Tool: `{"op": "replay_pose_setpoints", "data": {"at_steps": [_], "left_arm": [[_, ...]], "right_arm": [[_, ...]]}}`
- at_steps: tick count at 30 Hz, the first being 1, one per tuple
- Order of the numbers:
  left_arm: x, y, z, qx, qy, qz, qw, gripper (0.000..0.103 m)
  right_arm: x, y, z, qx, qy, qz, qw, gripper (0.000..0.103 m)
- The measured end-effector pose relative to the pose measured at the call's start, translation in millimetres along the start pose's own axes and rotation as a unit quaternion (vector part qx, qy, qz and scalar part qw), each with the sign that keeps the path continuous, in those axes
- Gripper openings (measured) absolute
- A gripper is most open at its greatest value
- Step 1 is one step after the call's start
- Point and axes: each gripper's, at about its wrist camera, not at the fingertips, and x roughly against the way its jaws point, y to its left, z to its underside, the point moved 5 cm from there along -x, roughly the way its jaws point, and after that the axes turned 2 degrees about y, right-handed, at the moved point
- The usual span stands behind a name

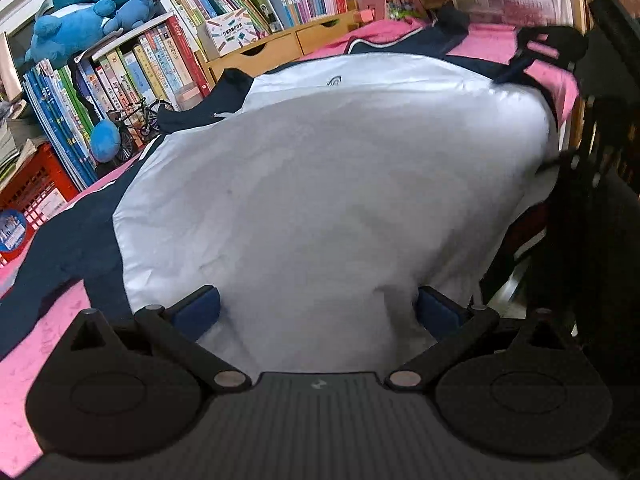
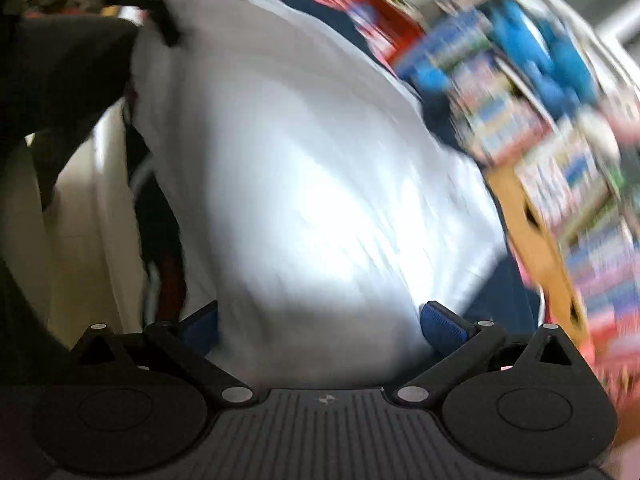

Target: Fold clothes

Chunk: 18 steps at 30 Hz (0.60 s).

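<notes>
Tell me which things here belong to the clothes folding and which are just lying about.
Part of the job:
white and navy jacket
left gripper, open over the jacket
right gripper, open over the jacket

Just lying about:
blue plush toys
books
model bicycle
red crate
wooden drawer unit

Left gripper (image 1: 318, 310) and right gripper (image 2: 320, 320) both angled down over the white shirt (image 1: 320, 180), fingers (image 1: 200, 304) spread wide on each, nothing clamped, right view motion-blurred.

Home room: crammed bookshelves (image 1: 132, 76), plush toys (image 1: 92, 12).
</notes>
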Motion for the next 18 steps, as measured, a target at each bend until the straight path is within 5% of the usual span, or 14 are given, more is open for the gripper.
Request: {"op": "replay_pose_setpoints", "data": {"at_steps": [4,9,12,14,16,18], "left_arm": [[16.4,15.2,-8.4,0.012,0.007,0.009,0.9999,0.103],[48.2,54.6,-29.1,0.052,-0.043,-0.004,0.9977,0.103],[41.8,86.5,-51.4,0.136,-0.06,0.006,0.9889,0.103],[21.0,103.6,-68.7,0.197,-0.054,0.021,0.9787,0.103],[-4.5,116.3,-83.9,0.231,-0.041,0.027,0.9716,0.103],[-36.5,124.1,-100.8,0.225,-0.024,0.011,0.9741,0.103]], "right_arm": [[26.3,-8.5,-3.2,-0.021,0.03,-0.023,0.999,0.099],[60.4,-40.2,-24.0,-0.088,-0.031,-0.033,0.995,0.102],[50.1,-76.3,-48.0,-0.201,-0.092,-0.035,0.975,0.103],[16.6,-99.0,-69.1,-0.281,-0.079,-0.035,0.956,0.101],[-18.0,-114.1,-87.3,-0.349,-0.056,-0.046,0.934,0.074],[-54.5,-125.6,-103.5,-0.401,-0.035,-0.068,0.913,0.056]]}}
